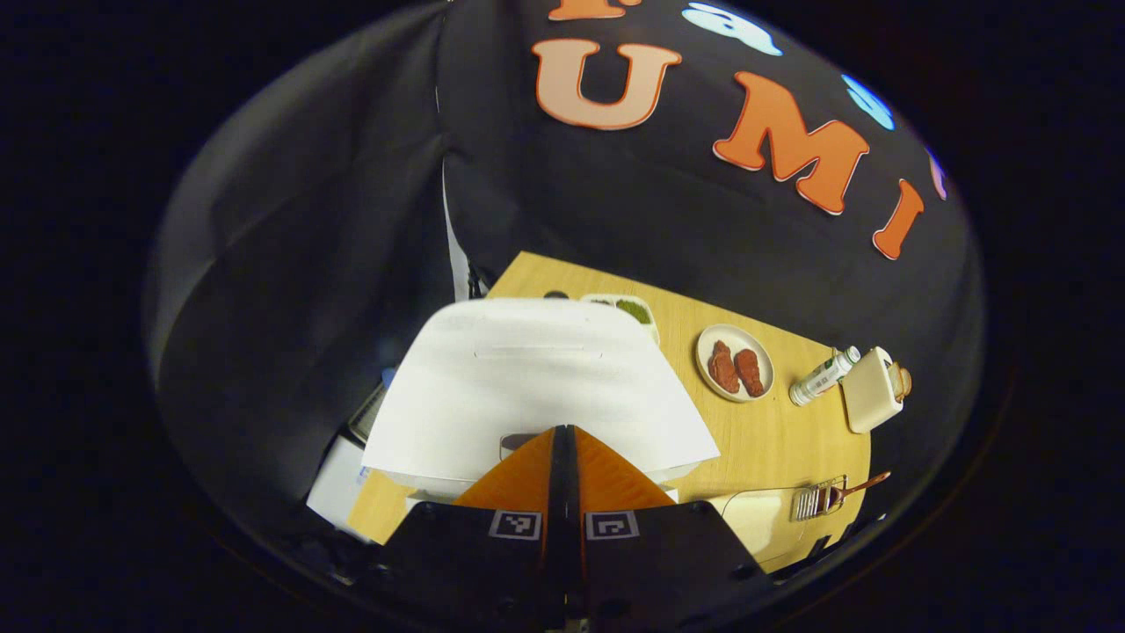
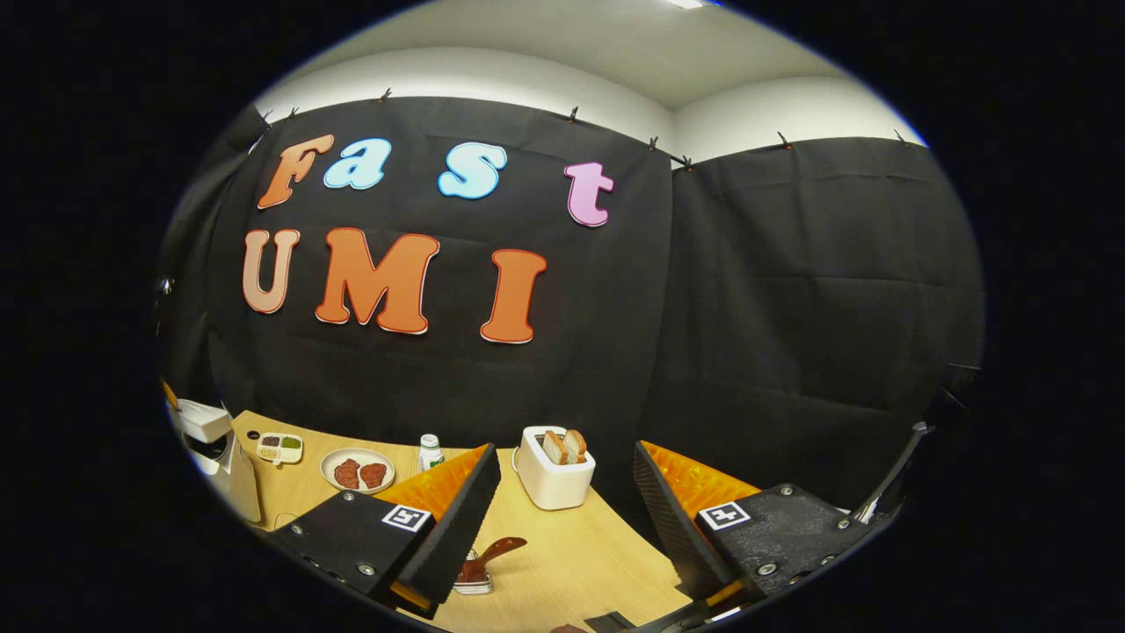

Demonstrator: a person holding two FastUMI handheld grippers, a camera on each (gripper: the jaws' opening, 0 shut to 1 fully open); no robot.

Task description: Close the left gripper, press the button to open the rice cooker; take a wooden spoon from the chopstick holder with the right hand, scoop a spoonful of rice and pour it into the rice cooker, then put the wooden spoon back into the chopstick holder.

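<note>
One wooden table carries everything, with black cloth hung as the booth's wall behind it and a pale wall and ceiling above the cloth in the right gripper view. Taking the white rice cooker as landmark, its lid is down and it sits at the table's left end; just behind it lies a small divided dish, to its right a plate of two reddish pieces, then a small bottle and a white toaster holding bread. Nearer than the toaster, well right of the cooker, the chopstick holder stands with the wooden spoon in it. The left gripper is pinched together, its tips at the cooker's front edge. The right gripper is spread wide, hovering above the table near the holder.
</note>
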